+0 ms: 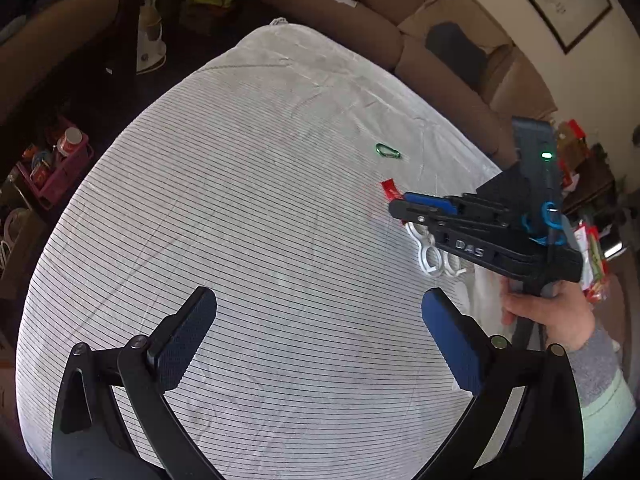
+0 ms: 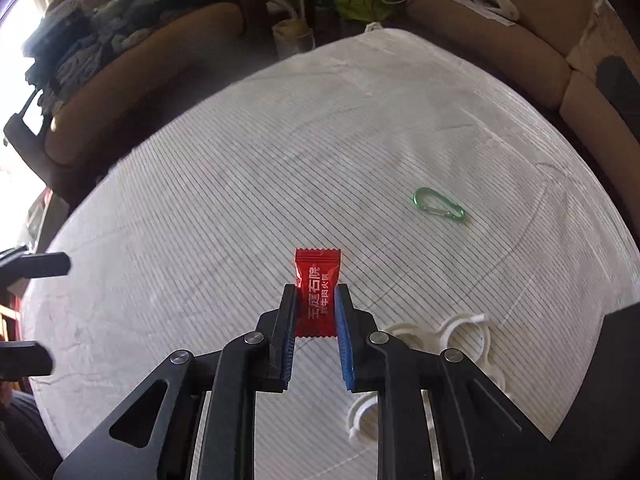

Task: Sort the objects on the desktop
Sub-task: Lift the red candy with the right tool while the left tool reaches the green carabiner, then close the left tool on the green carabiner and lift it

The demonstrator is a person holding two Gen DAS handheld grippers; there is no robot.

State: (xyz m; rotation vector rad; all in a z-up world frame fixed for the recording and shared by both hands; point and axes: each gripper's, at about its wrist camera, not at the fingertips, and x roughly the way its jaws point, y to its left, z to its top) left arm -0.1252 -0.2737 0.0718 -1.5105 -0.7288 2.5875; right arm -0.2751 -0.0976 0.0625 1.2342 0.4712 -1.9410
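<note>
A red candy packet [image 2: 317, 296] is pinched between the right gripper [image 2: 316, 300] pads above the striped tablecloth [image 2: 200, 200]. The left gripper [image 1: 320, 332] is held wide, empty. The packet is best carried level, with the pinch kept firm.

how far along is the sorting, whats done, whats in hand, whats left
Done: nothing looks sorted yet; no sorted group or container shows on the striped cloth. In hand: the right gripper is shut on the red candy packet; the left gripper is open and empty. Left: the green carabiner and white plastic clips lie loose.
</note>
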